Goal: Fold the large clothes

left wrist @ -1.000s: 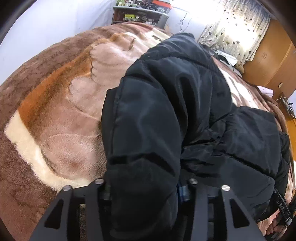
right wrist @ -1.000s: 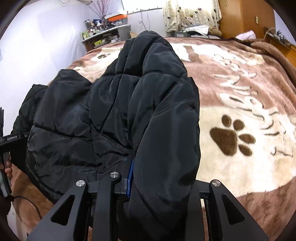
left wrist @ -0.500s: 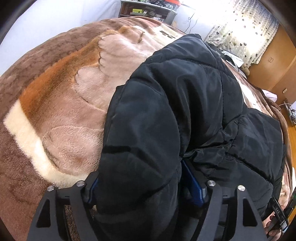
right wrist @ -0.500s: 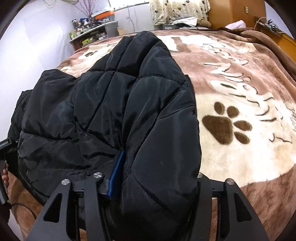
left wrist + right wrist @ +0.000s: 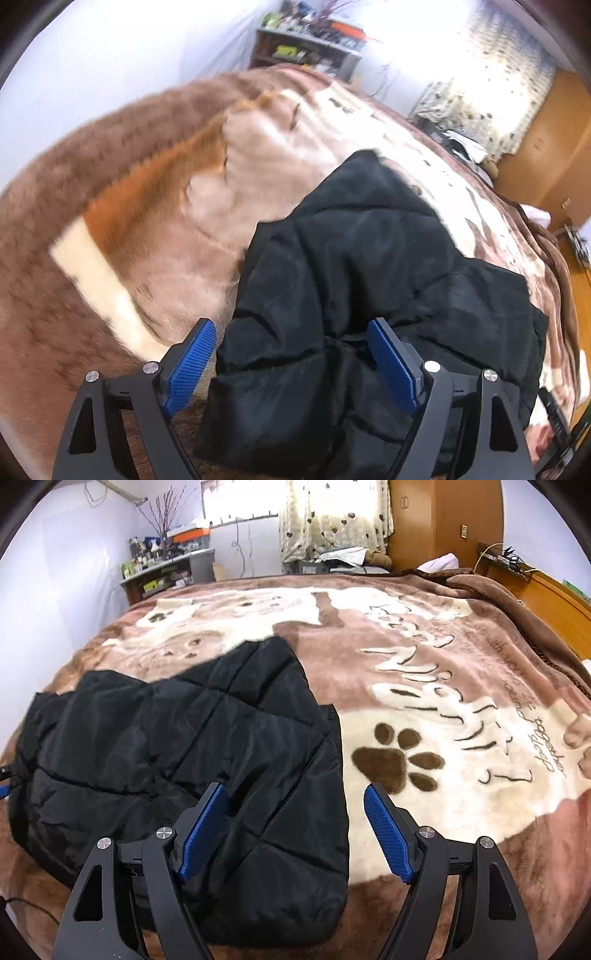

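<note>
A black quilted puffer jacket (image 5: 184,760) lies folded on the bed's brown and cream blanket (image 5: 461,686). It also shows in the left wrist view (image 5: 351,295). My left gripper (image 5: 291,362) is open, its blue pads (image 5: 190,365) spread on either side of the jacket's near end, holding nothing. My right gripper (image 5: 295,834) is open and empty, just above the jacket's near right corner, with one pad (image 5: 388,834) over the blanket.
A cluttered shelf (image 5: 166,572) stands against the far wall, with a curtained window (image 5: 332,513) and a wooden wardrobe (image 5: 443,520) beside it. A wooden headboard (image 5: 554,594) runs along the bed's right side. The blanket extends wide to the right of the jacket.
Both grippers have opened and let go of the jacket. The jacket has dropped flat onto the blanket, and both grippers have pulled back from it.
</note>
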{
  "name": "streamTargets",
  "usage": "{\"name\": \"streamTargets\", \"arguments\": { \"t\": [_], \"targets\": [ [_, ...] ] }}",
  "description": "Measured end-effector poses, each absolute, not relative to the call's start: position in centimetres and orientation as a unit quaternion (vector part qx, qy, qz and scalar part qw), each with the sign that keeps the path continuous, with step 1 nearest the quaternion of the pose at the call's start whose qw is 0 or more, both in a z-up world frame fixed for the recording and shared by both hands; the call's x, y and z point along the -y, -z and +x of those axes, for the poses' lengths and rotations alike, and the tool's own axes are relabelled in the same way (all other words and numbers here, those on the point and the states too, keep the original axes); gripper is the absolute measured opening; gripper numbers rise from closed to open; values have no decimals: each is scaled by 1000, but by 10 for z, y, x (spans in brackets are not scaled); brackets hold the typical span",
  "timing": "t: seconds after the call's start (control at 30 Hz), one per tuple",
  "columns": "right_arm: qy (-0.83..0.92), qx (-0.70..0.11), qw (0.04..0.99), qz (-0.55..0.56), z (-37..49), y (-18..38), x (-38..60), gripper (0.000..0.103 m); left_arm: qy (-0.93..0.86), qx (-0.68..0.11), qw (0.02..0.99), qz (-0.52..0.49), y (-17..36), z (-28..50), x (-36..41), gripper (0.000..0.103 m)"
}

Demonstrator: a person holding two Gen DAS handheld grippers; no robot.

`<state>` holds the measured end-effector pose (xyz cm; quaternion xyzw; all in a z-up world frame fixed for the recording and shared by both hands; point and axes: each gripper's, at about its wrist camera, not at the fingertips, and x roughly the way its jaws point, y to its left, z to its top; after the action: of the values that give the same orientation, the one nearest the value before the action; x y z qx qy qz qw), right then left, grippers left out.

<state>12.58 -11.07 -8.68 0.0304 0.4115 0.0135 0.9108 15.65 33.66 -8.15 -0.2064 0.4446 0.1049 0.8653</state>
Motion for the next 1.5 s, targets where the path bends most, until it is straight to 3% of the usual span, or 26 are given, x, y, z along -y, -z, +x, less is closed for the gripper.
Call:
{"name": "streamTargets", "arguments": {
  "t": [0.4,0.93,1.5],
  "targets": [
    [-28,-396,917,29,54,61,86,77,-82,-426,893,-117,33,94,-254,90],
    [-28,-370,929,7,-39,39,60,77,-92,-423,901,-28,24,-5,-164,90],
    [-29,-370,929,15,-66,36,57,77,-65,-408,910,-34,17,-43,-138,90]
  ]
}}
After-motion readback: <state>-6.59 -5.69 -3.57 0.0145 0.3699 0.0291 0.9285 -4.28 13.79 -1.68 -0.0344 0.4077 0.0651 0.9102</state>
